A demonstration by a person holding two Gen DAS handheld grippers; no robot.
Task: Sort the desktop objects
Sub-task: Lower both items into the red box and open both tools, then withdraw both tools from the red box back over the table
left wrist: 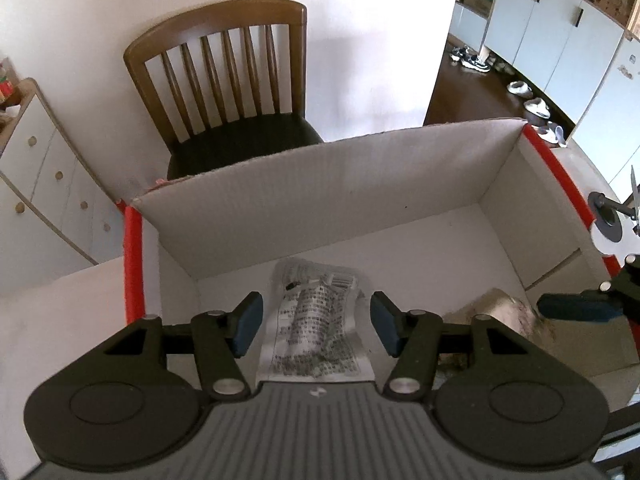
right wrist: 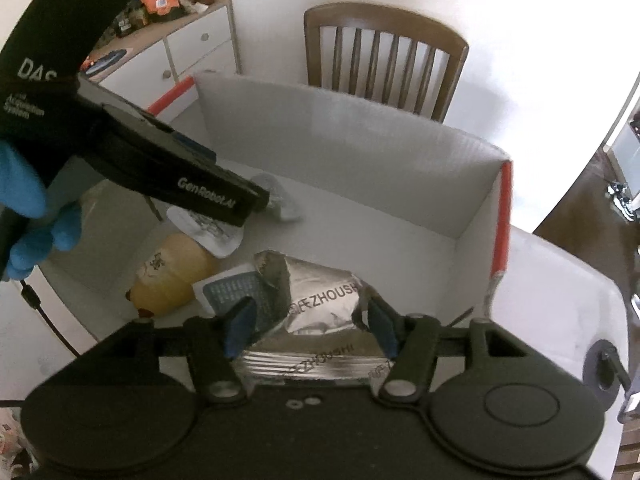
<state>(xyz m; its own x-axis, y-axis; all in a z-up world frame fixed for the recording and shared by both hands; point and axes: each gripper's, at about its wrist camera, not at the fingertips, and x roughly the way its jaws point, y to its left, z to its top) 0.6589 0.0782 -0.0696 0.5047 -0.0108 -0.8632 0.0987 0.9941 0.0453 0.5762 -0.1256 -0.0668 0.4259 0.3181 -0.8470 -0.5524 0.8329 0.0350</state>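
A white cardboard box [left wrist: 320, 184] with red edges stands on the table. On its floor lies a clear packet with black print [left wrist: 316, 328], and my left gripper [left wrist: 316, 326] hangs open over it, pads clear of both sides. In the right wrist view a crumpled silver foil packet [right wrist: 320, 300] lies in the box [right wrist: 360, 132] between the spread fingers of my right gripper [right wrist: 310, 326], which stands open. The right pad [right wrist: 380, 328] is close to the foil's torn edge. A yellow pouch [right wrist: 172, 276] and a blue-printed sachet [right wrist: 232, 292] lie beside it.
A wooden chair [left wrist: 224, 80] stands behind the box. A white drawer cabinet [left wrist: 44, 176] is at the left. A grey round stand with scissors [left wrist: 612, 216] sits on the table right of the box. A blue-gloved hand [right wrist: 24, 200] holds the left gripper.
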